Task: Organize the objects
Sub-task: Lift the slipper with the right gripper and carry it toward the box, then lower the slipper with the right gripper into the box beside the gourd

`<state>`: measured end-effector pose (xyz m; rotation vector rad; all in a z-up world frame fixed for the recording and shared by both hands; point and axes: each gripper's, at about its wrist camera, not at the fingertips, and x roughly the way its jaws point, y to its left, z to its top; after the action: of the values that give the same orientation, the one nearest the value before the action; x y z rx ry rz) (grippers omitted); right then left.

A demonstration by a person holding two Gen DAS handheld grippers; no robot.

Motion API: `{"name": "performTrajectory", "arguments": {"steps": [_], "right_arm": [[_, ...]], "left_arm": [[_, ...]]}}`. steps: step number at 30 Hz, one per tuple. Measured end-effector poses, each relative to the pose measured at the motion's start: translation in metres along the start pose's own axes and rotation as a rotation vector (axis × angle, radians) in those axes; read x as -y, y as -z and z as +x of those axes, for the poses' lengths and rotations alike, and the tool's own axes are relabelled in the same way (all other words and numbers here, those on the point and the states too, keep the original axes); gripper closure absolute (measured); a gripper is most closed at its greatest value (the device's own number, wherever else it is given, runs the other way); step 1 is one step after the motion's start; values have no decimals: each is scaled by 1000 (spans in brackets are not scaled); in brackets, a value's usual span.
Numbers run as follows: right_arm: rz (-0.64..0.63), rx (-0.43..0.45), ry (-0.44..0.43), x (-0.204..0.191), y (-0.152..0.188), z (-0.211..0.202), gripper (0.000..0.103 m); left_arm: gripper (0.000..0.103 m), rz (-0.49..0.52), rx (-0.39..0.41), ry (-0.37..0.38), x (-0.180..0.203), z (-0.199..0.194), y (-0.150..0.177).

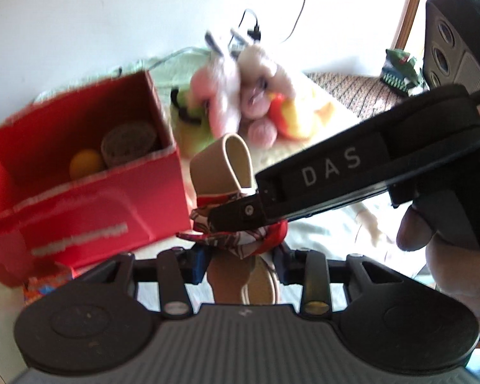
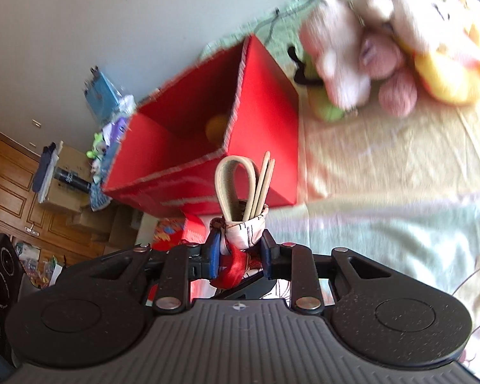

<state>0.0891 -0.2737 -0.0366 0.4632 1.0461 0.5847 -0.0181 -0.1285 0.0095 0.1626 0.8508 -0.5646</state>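
Right gripper (image 2: pixel 238 257): blue pads clamped on a scarf-wrapped beige strap bundle (image 2: pixel 241 192). Behind it, open red box (image 2: pixel 262 102) holding an orange ball (image 2: pixel 216 128). Plush toys (image 2: pixel 384 48) lie on the bedsheet (image 2: pixel 384 172) beside the box.

A home bedroom is indicated. A bed w/ pale green and yellow printed sheets (image 2: pixel 384 192) is seen, w/ soft plush toys (image 2: pixel 384 48) piled on it beside a red cardboard box (image 2: pixel 262 96). Wooden panelled cupboard doors (image 2: pixel 9 179), stacked cardboard boxes (image 2: pixel 70 188) w/ misc. clutter, and a black speaker (image 2: pixel 0 272) are seen at the left edge.
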Motion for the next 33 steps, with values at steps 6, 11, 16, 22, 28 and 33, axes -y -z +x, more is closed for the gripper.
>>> {"name": "performTrajectory", "arguments": {"steps": [6,11,16,22,28,33], "right_arm": [[-64,41,12,-30,-21,-6,76],[-123,72,14,-60,-43,-1,76],[-135,87,-16,-92,-66,20,76],[-158,77,-9,-122,-92,59,76],[-154,20,37,-137,-110,108,76],[-135,-59,100,-139,-115,154,76]], "left_arm": [[66,10,75,2,-12,-20,-21],[66,5,129,-2,-39,-35,-40],[66,-3,169,-16,-84,-54,-55],[67,-5,172,-36,-144,-57,-64],[67,-46,114,-26,-200,-34,-65],[67,-88,20,5,-235,3,-58]]}}
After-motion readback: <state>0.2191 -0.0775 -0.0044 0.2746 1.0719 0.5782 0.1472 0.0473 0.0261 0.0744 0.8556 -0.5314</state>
